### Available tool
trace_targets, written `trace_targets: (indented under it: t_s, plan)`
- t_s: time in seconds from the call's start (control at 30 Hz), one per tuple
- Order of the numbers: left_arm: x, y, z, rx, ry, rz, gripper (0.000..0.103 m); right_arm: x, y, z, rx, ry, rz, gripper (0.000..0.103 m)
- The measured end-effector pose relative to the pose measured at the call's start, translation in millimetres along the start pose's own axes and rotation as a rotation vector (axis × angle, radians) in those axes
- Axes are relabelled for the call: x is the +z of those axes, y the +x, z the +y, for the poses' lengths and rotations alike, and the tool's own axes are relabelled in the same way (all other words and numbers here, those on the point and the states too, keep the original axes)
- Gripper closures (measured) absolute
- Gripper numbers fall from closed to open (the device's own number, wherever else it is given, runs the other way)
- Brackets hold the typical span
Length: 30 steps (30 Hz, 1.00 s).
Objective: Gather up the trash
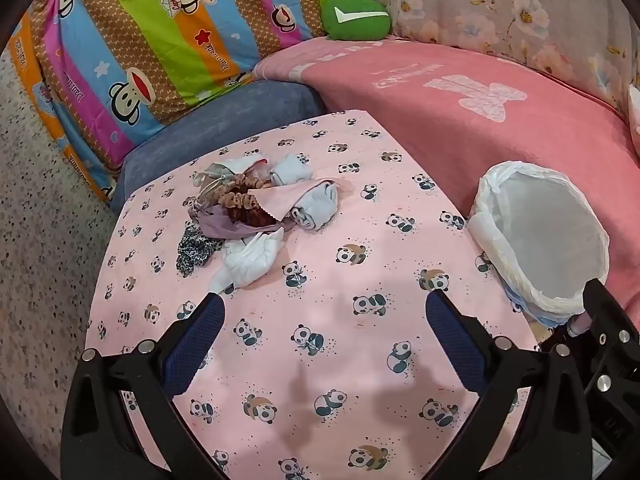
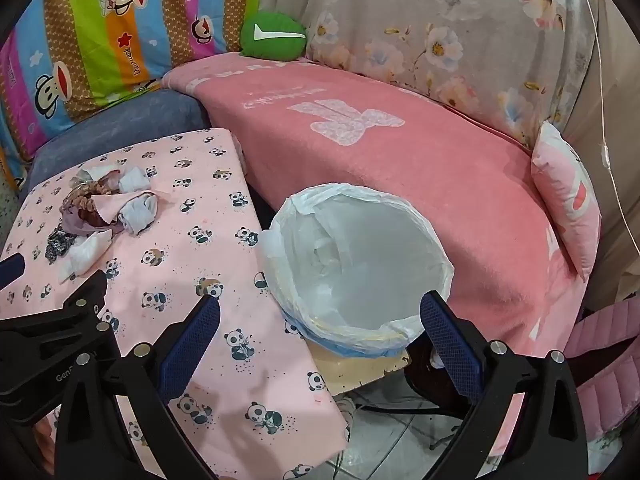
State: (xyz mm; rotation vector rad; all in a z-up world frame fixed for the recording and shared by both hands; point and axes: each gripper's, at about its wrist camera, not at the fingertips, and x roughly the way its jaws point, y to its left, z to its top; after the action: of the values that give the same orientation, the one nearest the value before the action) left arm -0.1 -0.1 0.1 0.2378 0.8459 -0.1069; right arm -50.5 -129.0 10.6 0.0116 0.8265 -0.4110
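Panda-print pink cloth covers the bench [image 1: 320, 360], which stands against a sofa draped in a pink blanket [image 1: 480, 120], with a striped cartoon quilt [image 1: 140, 60] and a green cushion [image 1: 356, 18] behind.

Task items: a heap of trash [image 1: 252, 208] lies toward the far left part of the bench. It appears to comprise crumpled white tissue, a pink sheet, brown ruffled material, purple wrapping and a black-and-white patterned scrap; exact contents cannot be told. All pieces lie touching or just beside one another.

Receptacle: a bin [image 2: 356, 264] lined with a white plastic bag stands off the bench's right edge, between bench and sofa. In the right wrist view its interior shows only the bag liner; no trash is visible inside.

Left tongs [image 1: 324, 312]: released, jaws spread wide, nothing between them, poised above the bench near the front of the heap but not touching it.

Right tongs [image 2: 320, 316]: released, jaws spread wide, holding nothing, positioned over the near rim of the bin.

Progress assessment: collection appears not to have begun, or is at its earliest stage. The whole visible heap remains on the bench and the bin appears empty. Remaining work, as judged: grasp each piece in turn, carry it right, and drop it into the bin.
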Motion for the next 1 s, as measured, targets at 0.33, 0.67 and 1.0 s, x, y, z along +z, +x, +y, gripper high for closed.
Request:
trace_targets:
  t_s: [0.33,0.67,1.0]
  plan:
    - [0.6,-8.7,-0.6,-0.008,-0.001,-0.005,0.007,-0.4,-2.7,-2.3,0.007,0.009,-0.011,0.005]
    - [-2.1,-4.4,-1.3,-0.004,-0.008,-0.001,0.007,2.2,-5.8,-6.0,0.011,0.015,-0.015,0.005]
    - [-2.2,-4.6,-1.4,-0.006,-0.010,-0.001,0.007,1.1,-10.2,-5.9,0.006,0.012,-0.023,0.005]
